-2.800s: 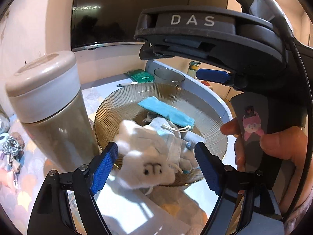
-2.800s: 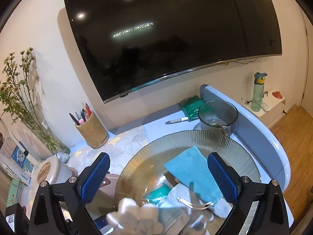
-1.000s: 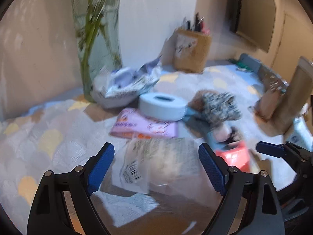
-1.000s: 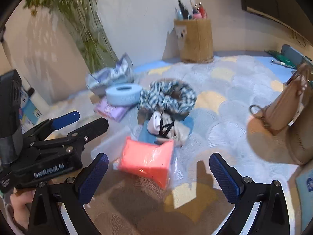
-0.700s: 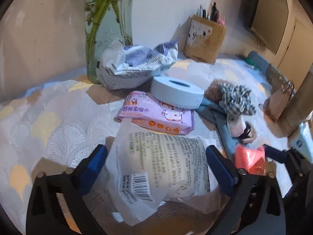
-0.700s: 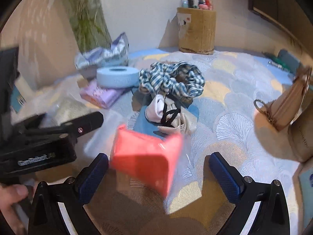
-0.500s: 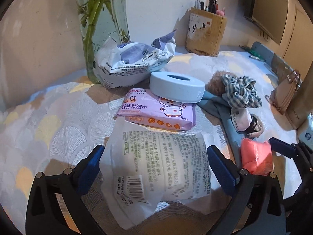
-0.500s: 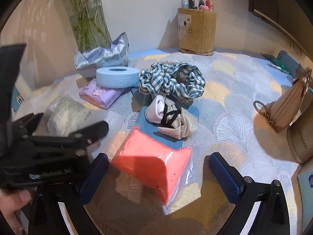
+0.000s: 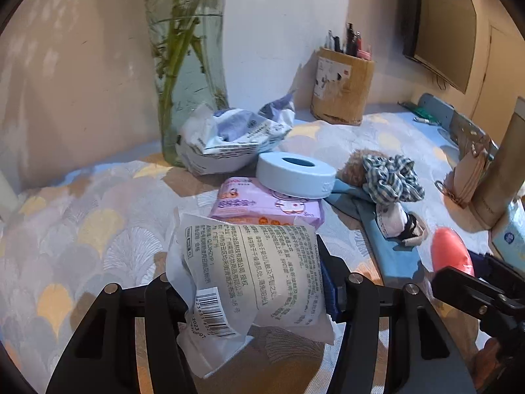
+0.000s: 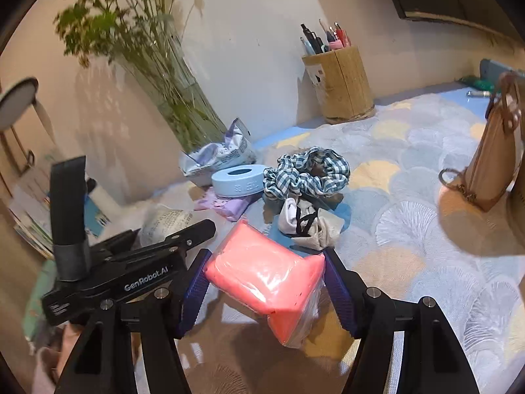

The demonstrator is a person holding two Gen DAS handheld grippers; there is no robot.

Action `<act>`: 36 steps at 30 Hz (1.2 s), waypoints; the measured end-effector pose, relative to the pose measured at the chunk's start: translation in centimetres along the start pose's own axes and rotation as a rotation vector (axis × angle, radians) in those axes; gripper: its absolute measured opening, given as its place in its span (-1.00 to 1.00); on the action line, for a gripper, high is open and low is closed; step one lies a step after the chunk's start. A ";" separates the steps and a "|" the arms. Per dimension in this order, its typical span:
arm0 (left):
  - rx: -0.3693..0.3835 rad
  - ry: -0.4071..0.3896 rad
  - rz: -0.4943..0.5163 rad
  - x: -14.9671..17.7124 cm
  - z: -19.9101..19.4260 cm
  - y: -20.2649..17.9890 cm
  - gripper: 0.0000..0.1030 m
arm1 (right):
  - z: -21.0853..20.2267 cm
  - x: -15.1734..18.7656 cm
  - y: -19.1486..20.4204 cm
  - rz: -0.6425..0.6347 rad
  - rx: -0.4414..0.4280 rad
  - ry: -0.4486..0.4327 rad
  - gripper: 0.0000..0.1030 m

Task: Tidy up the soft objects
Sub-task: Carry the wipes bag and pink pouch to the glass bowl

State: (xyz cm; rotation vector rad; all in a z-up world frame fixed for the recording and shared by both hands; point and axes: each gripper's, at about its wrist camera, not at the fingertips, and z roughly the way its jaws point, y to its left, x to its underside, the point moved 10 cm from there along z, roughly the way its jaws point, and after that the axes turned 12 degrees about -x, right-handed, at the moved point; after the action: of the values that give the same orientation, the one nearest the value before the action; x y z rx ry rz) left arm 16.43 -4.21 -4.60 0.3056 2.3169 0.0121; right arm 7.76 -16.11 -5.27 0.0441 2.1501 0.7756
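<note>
Left wrist view, my left hand-held gripper (image 9: 252, 282): its jaws are closing on the white sealed packet (image 9: 249, 275), which sits between the pads and hides them; I judge the pads to be pressing its sides, since the packet bulges up.
Left wrist view, why this grip: I take the packet across its width so the soft filling gives evenly and the printed back faces me.
Left wrist view, the pile beyond: a purple wipes pack (image 9: 265, 205) lies just past the packet, with a pale blue ring (image 9: 295, 174) resting on it, and a crumpled white-and-purple bag (image 9: 229, 134) against the glass vase (image 9: 187, 65).
Left wrist view, other soft things: the checked scrunchie (image 9: 390, 177) lies on a blue cloth (image 9: 390, 246), near the beige pouch (image 9: 469, 170).
Right wrist view, my right hand-held gripper (image 10: 264, 280): its jaws are closing around the coral-pink wrapped block (image 10: 265, 271); both pads touch its ends.
Right wrist view, why this grip: the block lies tilted on the patterned desk (image 10: 426, 229) cover, so I come at it low and from the near side.
Right wrist view, neighbours: a bundle of pale hair ties (image 10: 308, 221) lies just behind the block, and the pen holder (image 10: 341, 85) stands well apart by the wall.
</note>
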 end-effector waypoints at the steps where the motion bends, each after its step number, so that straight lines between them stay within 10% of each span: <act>1: -0.002 0.001 -0.007 0.0 0.0 0.1 0.05 | 0.0 0.0 0.1 0.005 -0.011 -0.001 0.28; 25: 0.027 0.070 -0.310 4.5 -2.7 2.7 0.06 | -2.3 2.1 1.1 0.020 -0.115 0.012 0.29; 36: 0.078 0.110 -0.421 8.0 -7.1 -3.1 0.05 | -7.4 4.0 -0.3 0.025 -0.126 0.048 0.28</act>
State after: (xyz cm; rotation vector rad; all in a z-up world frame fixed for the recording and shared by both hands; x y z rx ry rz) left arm 5.39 -4.81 -5.74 -0.1530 2.4512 -0.2768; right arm -0.12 -18.97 -4.79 -0.0138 2.1448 0.9338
